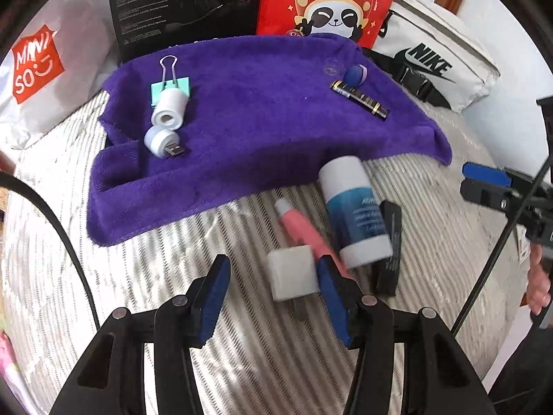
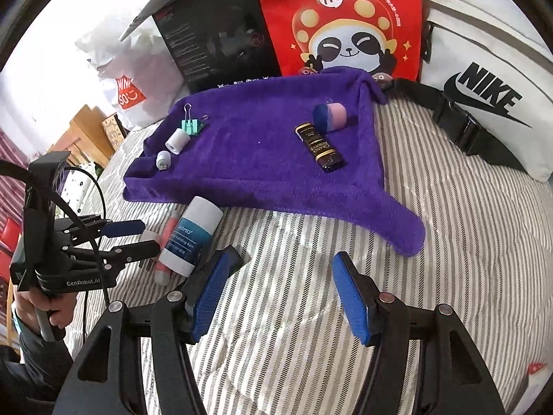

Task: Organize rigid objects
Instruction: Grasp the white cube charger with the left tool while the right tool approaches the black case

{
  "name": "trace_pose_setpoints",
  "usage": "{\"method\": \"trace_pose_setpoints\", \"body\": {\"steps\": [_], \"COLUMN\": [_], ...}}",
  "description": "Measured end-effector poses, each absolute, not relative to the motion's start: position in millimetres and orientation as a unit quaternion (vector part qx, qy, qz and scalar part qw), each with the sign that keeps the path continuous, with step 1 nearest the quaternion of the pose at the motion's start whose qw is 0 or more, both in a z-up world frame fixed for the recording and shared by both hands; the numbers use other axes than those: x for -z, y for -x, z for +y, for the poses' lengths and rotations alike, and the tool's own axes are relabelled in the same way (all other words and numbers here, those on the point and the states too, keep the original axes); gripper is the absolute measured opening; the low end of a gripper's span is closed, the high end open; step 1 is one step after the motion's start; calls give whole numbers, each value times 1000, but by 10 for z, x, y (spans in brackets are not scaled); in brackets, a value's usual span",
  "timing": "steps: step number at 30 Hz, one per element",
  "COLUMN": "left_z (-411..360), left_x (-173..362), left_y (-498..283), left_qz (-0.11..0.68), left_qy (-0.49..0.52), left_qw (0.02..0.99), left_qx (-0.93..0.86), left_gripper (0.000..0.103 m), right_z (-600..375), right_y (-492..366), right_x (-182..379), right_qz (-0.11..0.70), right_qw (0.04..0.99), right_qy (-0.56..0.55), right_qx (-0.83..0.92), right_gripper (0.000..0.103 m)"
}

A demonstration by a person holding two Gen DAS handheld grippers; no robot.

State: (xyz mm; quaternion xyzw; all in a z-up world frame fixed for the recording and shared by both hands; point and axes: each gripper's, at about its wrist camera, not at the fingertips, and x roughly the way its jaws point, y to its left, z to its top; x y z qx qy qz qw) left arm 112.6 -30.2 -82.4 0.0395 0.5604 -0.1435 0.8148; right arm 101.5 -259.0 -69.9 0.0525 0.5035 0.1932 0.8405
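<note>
A purple towel (image 1: 249,117) lies on the striped bed and also shows in the right wrist view (image 2: 262,159). On it lie a green binder clip (image 1: 169,84), a white tape roll (image 1: 169,109), a small USB light (image 1: 162,141), a black-gold lighter (image 1: 359,98) and a blue-pink cap (image 1: 356,74). In front of it lie a white-blue bottle (image 1: 356,211), a pink tube (image 1: 304,231), a black comb (image 1: 389,245) and a white plug cube (image 1: 293,276). My left gripper (image 1: 273,287) is open, the cube between its fingers against the right pad. My right gripper (image 2: 280,287) is open and empty.
A black box (image 1: 179,0), a red panda bag (image 1: 328,0), a white Nike bag (image 1: 439,65) and a Miniso bag (image 1: 38,65) stand behind the towel. A black cable (image 1: 62,235) runs at the left. Striped bedding (image 2: 449,242) spreads to the right.
</note>
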Motion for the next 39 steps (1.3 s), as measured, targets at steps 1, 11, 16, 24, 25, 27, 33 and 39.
{"method": "trace_pose_setpoints", "body": {"steps": [1,11,16,24,25,27,33,39], "left_z": [-281,-361,-427,-513,-500,-449,-69,133], "left_x": [819,912,939,947,948,946,940,960], "left_y": [-1110,-1096,-1079,-1082,-1091,-1105,-1103,-1043], "left_qz": [559,554,543,533,533,533,537,536], "left_qy": [-41,-74,-98,-107,-103,-97,-87,-66], "left_qw": [816,817,821,825,825,826,833,836], "left_qx": [141,142,149,156,159,156,100,94], "left_gripper": [52,46,34,25,25,25,25,25], "right_z": [-2589,-2576,-2577,-2451,-2429,-2384,-2218,-1990], "right_y": [-1013,-995,-971,-999,-1001,-1002,-998,-1047], "right_x": [699,828,870,920,923,921,941,1023], "right_qz": [503,516,521,528,529,529,531,532], "right_qw": [841,833,830,824,824,823,823,824], "right_qy": [-53,-56,-55,-52,-52,-52,-40,-21], "right_qx": [-193,-189,-190,-196,-198,-201,-200,-194], "right_gripper": [62,62,62,62,62,62,62,62]}}
